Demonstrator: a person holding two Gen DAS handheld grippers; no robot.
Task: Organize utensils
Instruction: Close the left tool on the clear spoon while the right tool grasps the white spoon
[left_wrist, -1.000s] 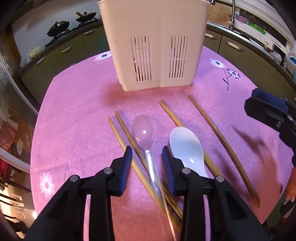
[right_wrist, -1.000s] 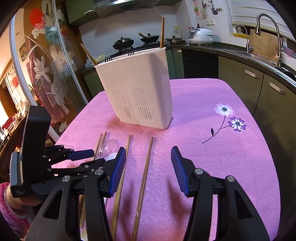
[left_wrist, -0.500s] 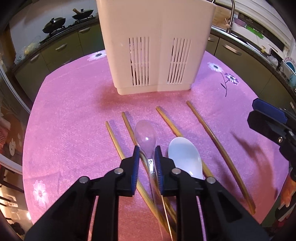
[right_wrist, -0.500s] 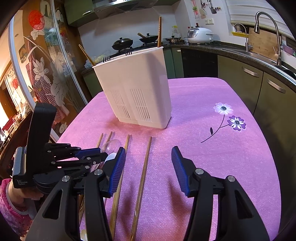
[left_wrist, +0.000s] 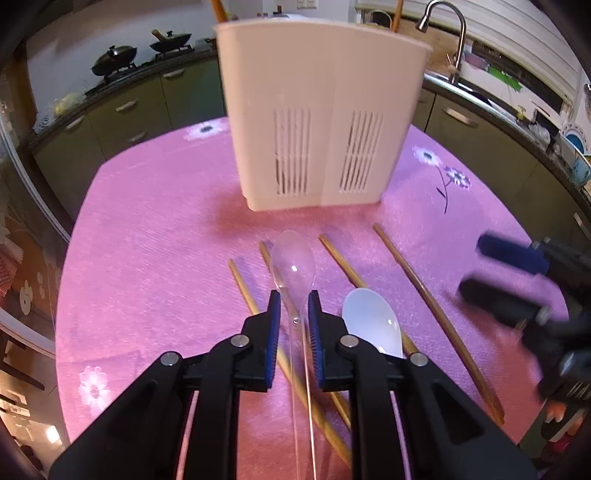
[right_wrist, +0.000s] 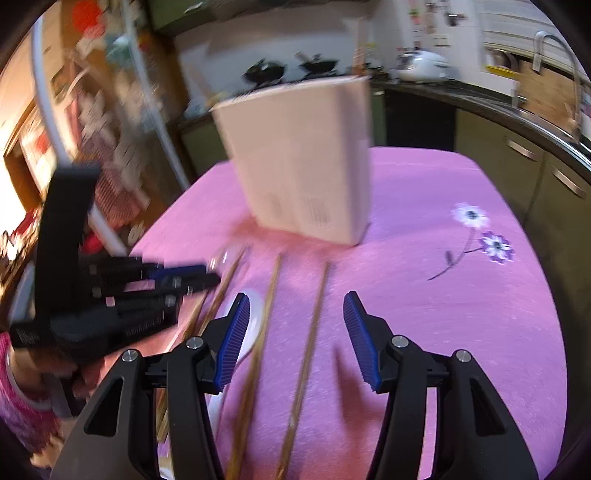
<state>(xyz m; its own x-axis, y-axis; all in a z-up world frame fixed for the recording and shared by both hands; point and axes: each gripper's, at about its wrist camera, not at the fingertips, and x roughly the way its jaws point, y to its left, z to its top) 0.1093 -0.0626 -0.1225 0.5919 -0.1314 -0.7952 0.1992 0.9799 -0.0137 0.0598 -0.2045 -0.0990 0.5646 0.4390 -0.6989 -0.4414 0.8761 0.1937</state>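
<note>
Right now the left gripper (left_wrist: 293, 314) is pinching the neck of the clear plastic spoon (left_wrist: 293, 266), its blue pads narrowed onto the thin handle, whose bowl is sticking out ahead of the fingertips while the rest of the handle is running back between the jaws toward the camera. Whether the spoon is resting on the cloth or lifted off it is hard to tell. Just to its right the white spoon (left_wrist: 371, 321) is lying bowl-up on the pink tablecloth (left_wrist: 147, 258), partly across one of the chopsticks. Four wooden chopsticks are lying on the cloth in loose lines pointing toward the holder: two to the left, under and beside the clear spoon (left_wrist: 243, 284), one crossing beneath the white spoon (left_wrist: 341, 260), and the longest one off to the right (left_wrist: 424, 291). The white slotted utensil holder (left_wrist: 321, 122) is standing upright farther back on the cloth, with a couple of brown sticks poking out of its top. The right gripper (right_wrist: 293, 332) is hovering above the cloth with its jaws standing wide and gripping nothing, one chopstick (right_wrist: 312, 332) lying below the gap between them; the view from it is smeared with blur. A pink sleeve (right_wrist: 14, 398) is showing behind the left gripper in that view.
</note>
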